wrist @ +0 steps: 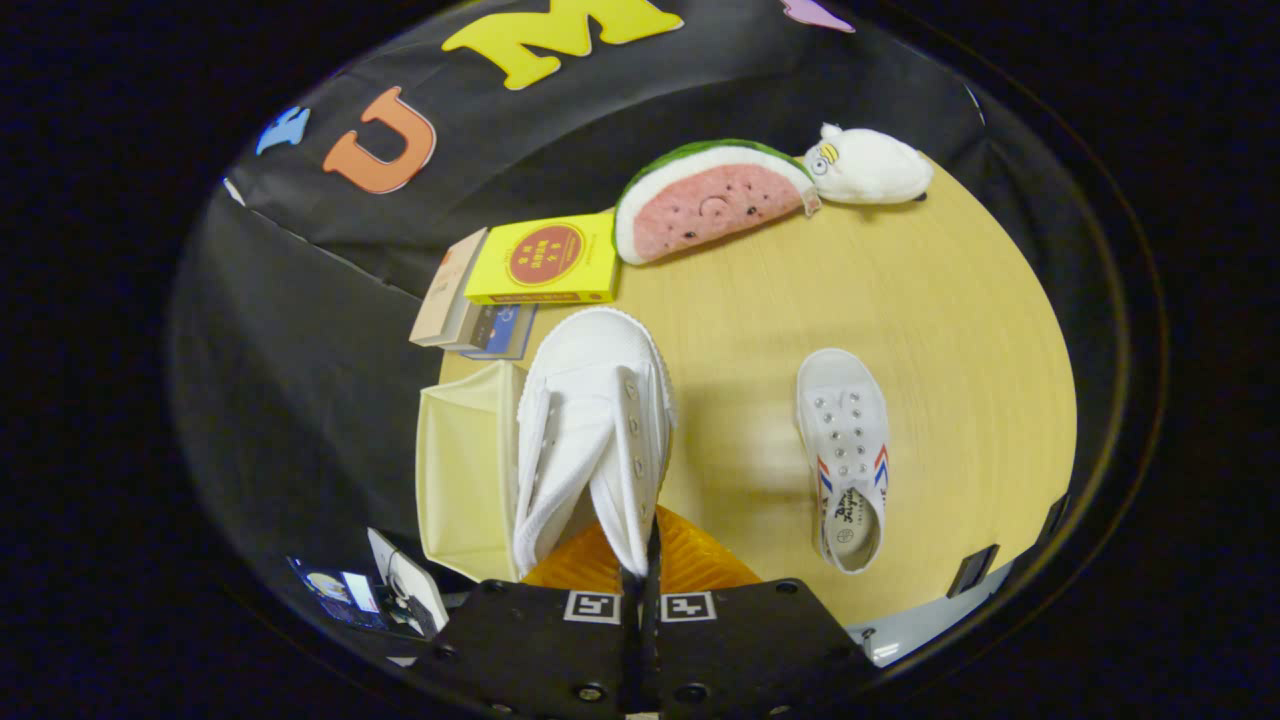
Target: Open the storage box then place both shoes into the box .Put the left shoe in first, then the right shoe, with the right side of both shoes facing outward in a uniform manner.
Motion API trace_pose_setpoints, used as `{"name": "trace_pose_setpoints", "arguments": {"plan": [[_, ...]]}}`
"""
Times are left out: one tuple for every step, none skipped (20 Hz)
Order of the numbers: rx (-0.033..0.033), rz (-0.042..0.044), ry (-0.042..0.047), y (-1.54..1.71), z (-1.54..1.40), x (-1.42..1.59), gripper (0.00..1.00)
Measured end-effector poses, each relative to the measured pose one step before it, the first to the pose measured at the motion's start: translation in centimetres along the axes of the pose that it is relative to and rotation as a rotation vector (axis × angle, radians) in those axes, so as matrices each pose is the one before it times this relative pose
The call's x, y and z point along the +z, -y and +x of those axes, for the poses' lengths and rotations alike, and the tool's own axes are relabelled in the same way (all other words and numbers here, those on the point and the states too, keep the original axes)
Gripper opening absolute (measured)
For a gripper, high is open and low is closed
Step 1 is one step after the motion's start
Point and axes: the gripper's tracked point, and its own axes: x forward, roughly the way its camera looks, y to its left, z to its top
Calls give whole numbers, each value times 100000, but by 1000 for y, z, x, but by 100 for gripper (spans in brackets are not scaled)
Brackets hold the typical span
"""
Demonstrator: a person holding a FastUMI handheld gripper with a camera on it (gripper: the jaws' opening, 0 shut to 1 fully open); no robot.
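**Booth:** What have you got in the gripper (648, 560) right now?

**Me:** A white canvas high-top shoe with metal eyelets (592, 430). I have the fingers pinched together on the edge of its collar, close to the heel, so the shoe hangs out ahead of them with the toe pointing away from me. Holding it by that thin rim keeps the fingers out of the way when it goes down.

**Booth:** And the box?

**Me:** The pale yellow fabric storage box (462, 470) is just to the side of the shoe, touching it or nearly so, with its opening turned up. It looks open to me, so I judge that first step is done. An orange ribbed surface (700, 565) shows just under the fingers; I can't tell what it is.

**Booth:** Second shoe?

**Me:** The low white canvas shoe with red and blue stripes (845, 455) lies flat on the round wooden table (960, 330), well apart from the box, toe away from me. It waits its turn.

**Booth:** Anything in the way?

**Me:** A yellow carton with a red disc (545, 262) sits beyond the box, a watermelon-slice plush (710, 200) farther back. Neither crowds the drop, I think.
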Motion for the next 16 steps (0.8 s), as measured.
{"name": "trace_pose_setpoints", "arguments": {"plan": [[926,-319,770,-1653,-355,192,0],[965,-302,97,-1644,-159,53,0],[985,-627,-61,-1759,60,-143,0],[955,-1302,-567,-1752,293,-297,0],[812,-1759,-767,-1709,547,-321,0],[605,-1282,-1121,-1662,686,-424,0],[384,-991,-1078,-1500,935,-398,0],[221,-1016,-1512,-1456,1125,-529,0],[128,-902,-1357,-1295,1086,-552,0],[-31,-450,-1106,-1157,1280,-449,0],[-283,-200,-1071,-992,1209,-447,0],[-588,178,-1180,-838,1205,-459,0],[-735,253,-972,-617,1133,-488,0],[-943,733,-581,-522,1162,-268,0],[-1024,857,-186,-411,1099,-223,0],[-618,682,643,-415,1149,69,0]]}}
